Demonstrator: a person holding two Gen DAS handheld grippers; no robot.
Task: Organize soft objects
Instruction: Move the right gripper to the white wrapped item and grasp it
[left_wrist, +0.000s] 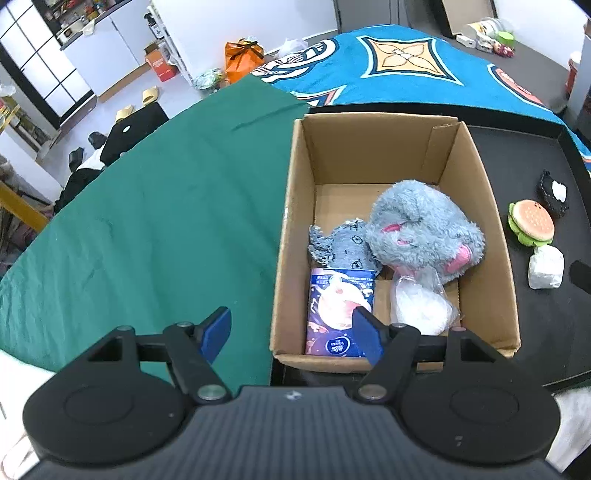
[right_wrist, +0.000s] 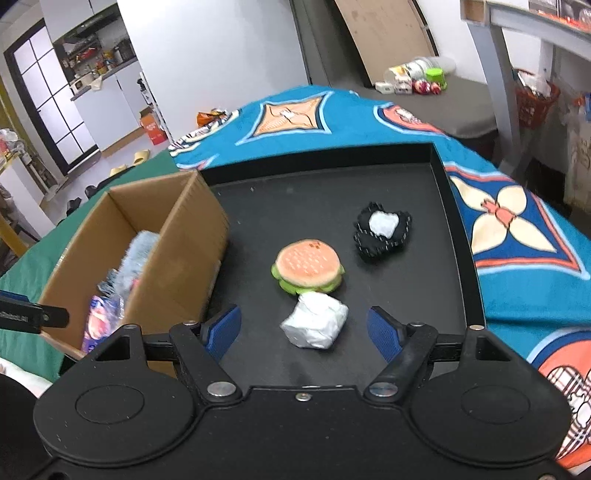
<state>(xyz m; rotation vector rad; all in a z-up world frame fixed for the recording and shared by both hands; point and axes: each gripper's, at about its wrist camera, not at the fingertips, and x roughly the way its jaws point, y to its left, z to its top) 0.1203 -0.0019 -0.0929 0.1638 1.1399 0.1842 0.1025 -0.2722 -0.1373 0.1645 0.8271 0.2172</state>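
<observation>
In the left wrist view an open cardboard box (left_wrist: 476, 206) holds a grey plush (left_wrist: 424, 229), a grey patterned cloth (left_wrist: 340, 247), a blue tissue pack (left_wrist: 340, 302) and a clear bag of white stuff (left_wrist: 421, 306). My left gripper (left_wrist: 291, 321) hovers open over the box's near wall, holding nothing. On the black tray (right_wrist: 369, 177) lie a burger plush (right_wrist: 308, 266), a black heart-shaped cushion (right_wrist: 382, 230) and a white wrapped bundle (right_wrist: 316, 325). My right gripper (right_wrist: 303, 317) is open, with the bundle lying between its fingers, which stand apart from it.
A green cloth (left_wrist: 166, 221) covers the table left of the box. A blue patterned blanket (right_wrist: 517, 229) lies behind and to the right of the tray. The tray has a raised rim. Floor clutter and shelves lie beyond the table.
</observation>
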